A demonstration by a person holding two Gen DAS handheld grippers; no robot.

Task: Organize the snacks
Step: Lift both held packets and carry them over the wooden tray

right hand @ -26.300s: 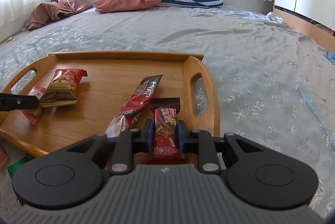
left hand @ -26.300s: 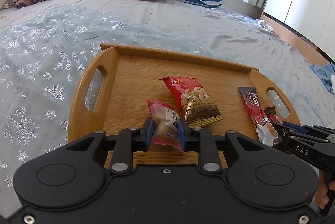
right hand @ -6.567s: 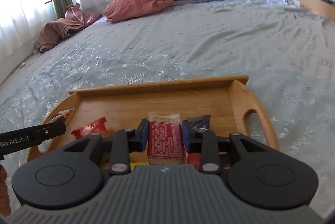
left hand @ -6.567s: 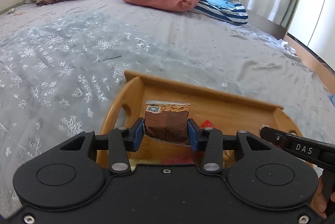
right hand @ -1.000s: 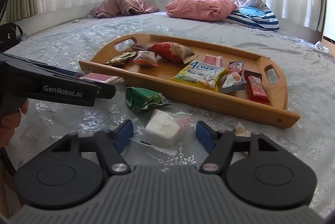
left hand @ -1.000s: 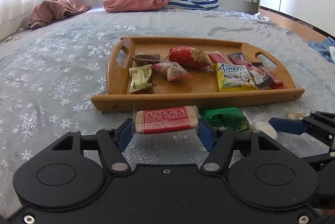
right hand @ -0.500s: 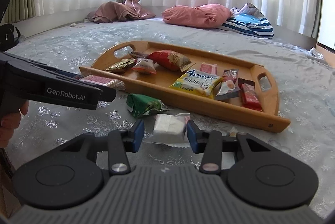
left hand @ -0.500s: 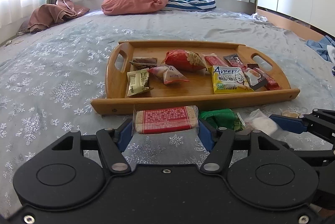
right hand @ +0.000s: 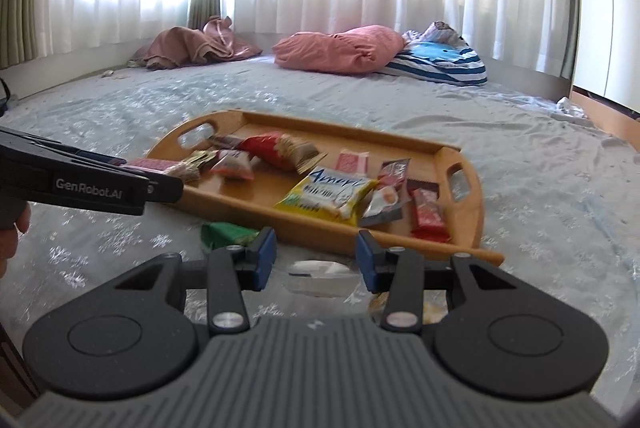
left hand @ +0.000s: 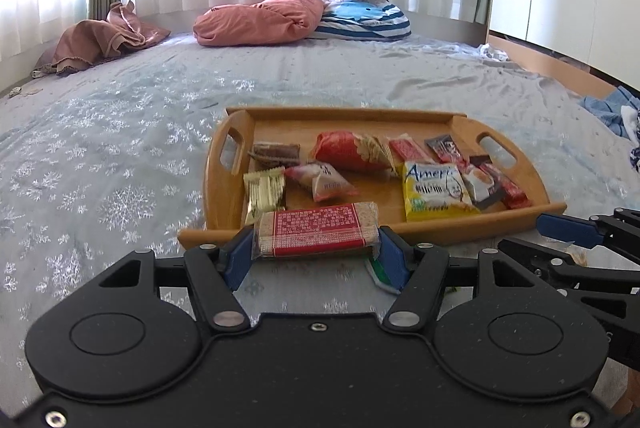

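Note:
A wooden tray (left hand: 224, 184) lies on the bed with several snack packets in it, among them a yellow packet (left hand: 434, 190) and a red bag (left hand: 348, 150). My left gripper (left hand: 316, 254) is shut on a red-labelled cracker pack (left hand: 316, 228), held above the tray's near left corner. My right gripper (right hand: 316, 254) is open above a white packet (right hand: 320, 278) that lies on the bedspread in front of the tray (right hand: 468, 196). A green packet (right hand: 226, 232) lies on the bedspread to its left.
A grey snowflake bedspread (left hand: 100, 156) covers the bed. A pink pillow (left hand: 260, 18) and a striped pillow (left hand: 364, 22) lie at the far end, a brown cloth (left hand: 100, 42) at far left. Another small packet (right hand: 434, 310) lies under my right gripper.
My left gripper has lifted the cracker pack up towards the tray's near corner. My right gripper has opened and risen; the white packet now lies loose below it.

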